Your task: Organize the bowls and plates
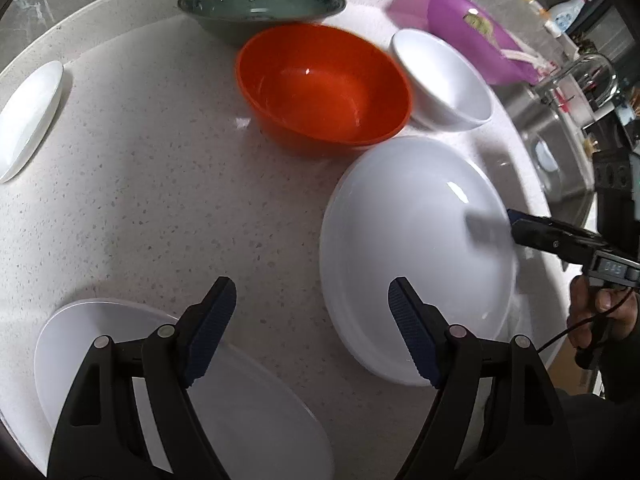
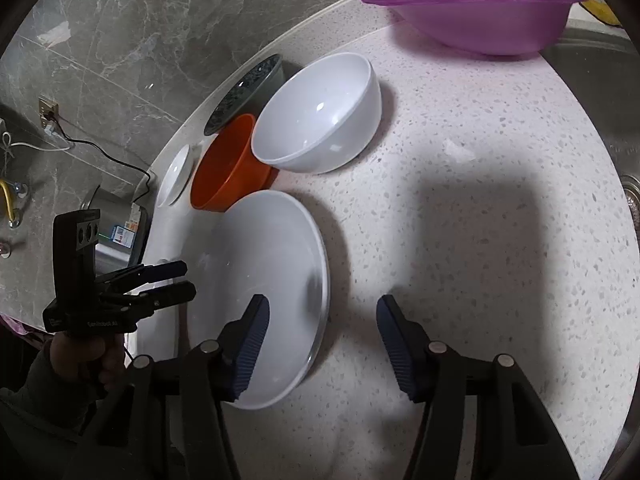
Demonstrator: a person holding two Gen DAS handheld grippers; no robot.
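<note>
Large white plate (image 1: pixel 416 256), flat on speckled counter (image 1: pixel 160 200), face up, beside orange bowl (image 1: pixel 324 84) and white bowl (image 1: pixel 444 80). Left gripper (image 1: pixel 312 304) spread, empty; right gripper (image 2: pixel 322 320) spread, empty. Second plate (image 1: pixel 248 404) in left view only.

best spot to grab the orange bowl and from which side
Pinch the orange bowl by its rim, one finger inside and one outside. It stands upright and open, so the thin rim is the only pinchable edge. Come from its near side: the white bowl and dark patterned bowl crowd the others.
</note>
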